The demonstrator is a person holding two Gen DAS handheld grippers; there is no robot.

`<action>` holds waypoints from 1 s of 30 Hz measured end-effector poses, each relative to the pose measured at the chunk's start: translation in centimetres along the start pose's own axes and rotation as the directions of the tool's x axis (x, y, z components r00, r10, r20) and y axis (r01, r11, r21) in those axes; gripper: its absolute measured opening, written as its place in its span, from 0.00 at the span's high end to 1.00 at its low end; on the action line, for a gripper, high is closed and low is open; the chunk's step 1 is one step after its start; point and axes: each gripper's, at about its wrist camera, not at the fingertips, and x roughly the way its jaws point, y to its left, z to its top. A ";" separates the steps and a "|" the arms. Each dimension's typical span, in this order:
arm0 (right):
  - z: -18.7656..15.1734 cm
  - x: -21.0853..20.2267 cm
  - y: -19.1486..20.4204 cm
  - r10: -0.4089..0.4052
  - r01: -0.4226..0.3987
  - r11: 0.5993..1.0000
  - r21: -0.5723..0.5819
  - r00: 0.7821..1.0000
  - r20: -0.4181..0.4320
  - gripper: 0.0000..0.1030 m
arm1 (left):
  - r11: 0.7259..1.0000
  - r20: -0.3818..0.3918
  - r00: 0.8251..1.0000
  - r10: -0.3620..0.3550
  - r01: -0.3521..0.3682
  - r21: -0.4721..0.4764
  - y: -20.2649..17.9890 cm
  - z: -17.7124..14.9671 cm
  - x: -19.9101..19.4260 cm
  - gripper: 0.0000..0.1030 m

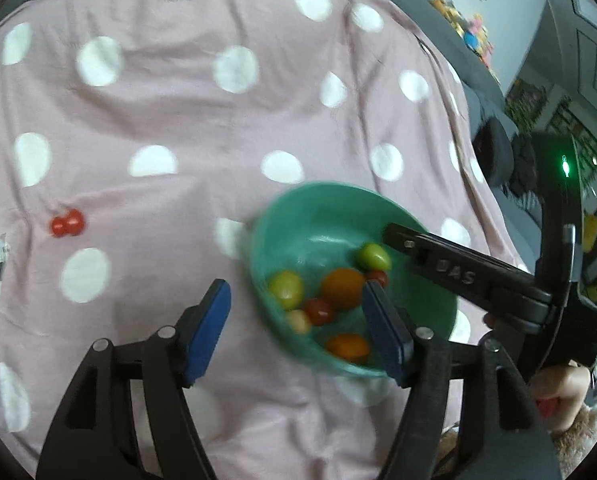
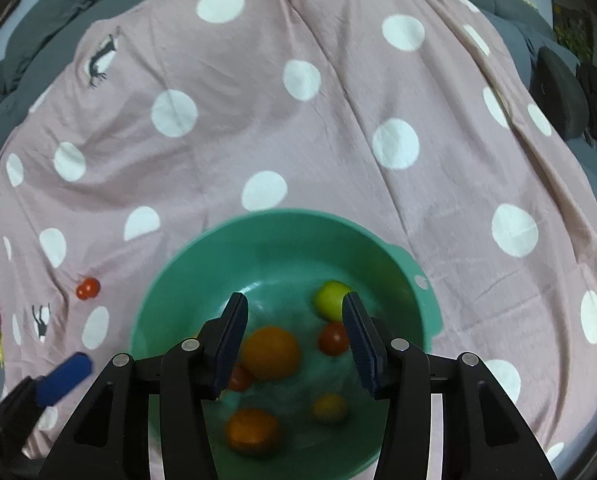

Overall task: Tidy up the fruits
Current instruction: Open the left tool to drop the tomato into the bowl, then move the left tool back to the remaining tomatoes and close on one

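Below our spread, empty right gripper (image 2: 294,336) sits the bowl (image 2: 170,280); next, our spread left gripper (image 1: 298,320) fetches the red fruit (image 1: 67,223).

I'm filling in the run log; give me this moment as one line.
left gripper: open, empty | right gripper: open above green bowl | red tomatoes: outside bowl on cloth

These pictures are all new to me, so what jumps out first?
A green bowl sits on a pink cloth with white dots, holding orange, red and yellow-green small fruits. The right tongs hang open over the bowl, empty. Off to the left, a pair of red cherry tomatoes lies alone on the cloth, with the open left tongs at the bowl's near side.
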 end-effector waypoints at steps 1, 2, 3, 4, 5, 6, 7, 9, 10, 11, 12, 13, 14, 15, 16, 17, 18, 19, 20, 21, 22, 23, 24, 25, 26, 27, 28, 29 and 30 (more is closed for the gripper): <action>0.0 -0.1 0.3 0.004 -0.004 1.000 -0.004 1.000 0.010 0.52 | 1.000 0.009 1.000 0.013 -0.013 -0.012 0.9 0.0 -0.5 0.33; 0.0 -0.3 0.8 0.011 -0.011 1.000 -0.013 1.000 0.024 0.52 | 0.999 0.016 0.999 0.028 -0.028 -0.022 1.9 -0.1 -1.1 0.32; -0.1 -0.4 1.3 0.019 -0.018 1.000 -0.022 0.999 0.035 0.52 | 0.998 0.027 0.998 0.057 -0.056 -0.042 3.3 -0.1 -1.8 0.32; -0.2 -0.5 1.9 0.029 -0.027 0.999 -0.032 0.999 0.044 0.52 | 0.996 0.031 0.997 0.076 -0.074 -0.055 4.2 -0.2 -2.2 0.32; -0.4 -0.6 2.6 0.042 -0.040 0.998 -0.046 0.998 0.051 0.52 | 0.992 0.035 0.994 0.103 -0.100 -0.075 5.7 -0.3 -2.8 0.32; -0.6 -0.6 3.5 0.060 -0.056 0.997 -0.062 0.997 0.056 0.52 | 0.988 0.036 0.991 0.127 -0.124 -0.095 7.1 -0.4 -3.2 0.32; -0.8 -0.6 4.3 0.076 -0.071 0.994 -0.078 0.995 0.057 0.52 | 0.984 0.034 0.989 0.146 -0.142 -0.107 8.2 -0.6 -3.6 0.32; -1.4 -0.4 5.8 0.102 -0.095 0.989 -0.115 0.993 0.055 0.52 | 0.973 0.022 0.981 0.192 -0.188 -0.134 11.0 -0.9 -4.4 0.32; -1.7 -0.4 6.7 0.113 -0.105 0.985 -0.137 0.992 0.053 0.52 | 0.968 0.017 0.977 0.212 -0.208 -0.142 12.0 -1.1 -4.8 0.32; -2.0 -0.3 7.4 0.122 -0.112 0.982 -0.155 0.991 0.053 0.52 | 0.960 0.013 0.970 0.243 -0.239 -0.149 13.5 -1.1 -5.2 0.32; -2.3 -0.3 8.3 0.134 -0.122 0.977 -0.176 0.990 0.054 0.52 | 0.952 0.012 0.963 0.269 -0.264 -0.154 14.6 -1.2 -5.7 0.32; -2.6 -0.3 9.1 0.146 -0.133 0.972 -0.192 0.988 0.054 0.52 | 0.945 0.015 0.957 0.290 -0.284 -0.162 15.7 -1.4 -6.2 0.32; -2.9 -0.3 9.7 0.155 -0.142 0.969 -0.203 0.986 0.053 0.52 | 0.935 0.022 0.949 0.315 -0.306 -0.181 17.1 -1.6 -6.7 0.32; -3.3 -0.2 10.3 0.164 -0.151 0.966 -0.212 0.985 0.048 0.52 | 0.926 0.030 0.944 0.329 -0.316 -0.207 18.2 -1.9 -7.2 0.32; -3.6 -0.2 10.9 0.177 -0.165 0.961 -0.221 0.983 0.039 0.52 | 0.920 0.039 0.942 0.333 -0.315 -0.234 19.3 -2.2 -7.5 0.32; -4.0 0.0 11.7 0.195 -0.184 0.955 -0.233 0.980 0.026 0.52 | 0.915 0.049 0.944 0.327 -0.303 -0.265 20.5 -2.7 -7.7 0.32; -4.2 0.2 12.3 0.206 -0.197 0.950 -0.241 0.978 0.015 0.52 | 0.911 0.048 0.946 0.320 -0.293 -0.292 21.6 -3.2 -7.8 0.32; -4.5 0.4 13.1 0.214 -0.207 0.946 -0.249 0.977 0.002 0.52 | 0.906 0.038 0.948 0.317 -0.291 -0.307 22.4 -3.4 -7.7 0.34; -4.9 0.7 14.0 0.220 -0.217 0.942 -0.258 0.975 -0.018 0.52 | 0.900 0.015 0.947 0.319 -0.298 -0.317 23.1 -3.5 -7.4 0.34; -5.2 1.0 14.5 0.223 -0.223 0.940 -0.260 0.974 -0.029 0.52 | 0.896 -0.001 0.947 0.322 -0.305 -0.322 23.6 -3.4 -7.3 0.34; -5.3 1.6 15.6 0.233 -0.239 0.936 -0.260 0.971 -0.055 0.52 | 0.894 0.006 0.948 0.319 -0.299 -0.335 24.2 -3.4 -7.4 0.34; -5.4 2.1 16.3 0.238 -0.251 0.933 -0.258 0.968 -0.080 0.52 | 0.890 0.019 0.947 0.321 -0.295 -0.348 24.5 -3.3 -7.6 0.35; -5.2 2.9 17.4 0.243 -0.265 0.932 -0.247 0.963 -0.116 0.52 | 0.888 0.021 0.945 0.325 -0.298 -0.352 24.6 -3.3 -7.8 0.36; -5.2 3.4 18.0 0.249 -0.275 0.932 -0.236 0.959 -0.138 0.52 | 0.887 0.020 0.943 0.331 -0.304 -0.349 24.7 -3.3 -7.8 0.39; -4.7 4.4 19.3 0.265 -0.300 0.929 -0.216 0.948 -0.174 0.52 | 0.890 0.017 0.944 0.330 -0.305 -0.340 24.6 -3.2 -7.8 0.44; -4.4 5.3 20.3 0.278 -0.316 0.927 -0.203 0.940 -0.196 0.52 | 0.892 0.016 0.945 0.327 -0.303 -0.335 24.5 -3.3 -7.8 0.47; -4.0 6.2 21.3 0.283 -0.324 0.927 -0.190 0.935 -0.214 0.52 | 0.896 0.015 0.948 0.317 -0.294 -0.334 24.4 -3.3 -7.8 0.51; -3.4 7.1 22.5 0.284 -0.326 0.929 -0.177 0.931 -0.228 0.52 | 0.898 0.015 0.952 0.306 -0.284 -0.337 24.5 -3.3 -7.8 0.56; -3.2 7.8 23.3 0.282 -0.324 0.931 -0.169 0.930 -0.235 0.52 | 0.899 0.015 0.954 0.298 -0.275 -0.340 24.6 -3.3 -7.8 0.58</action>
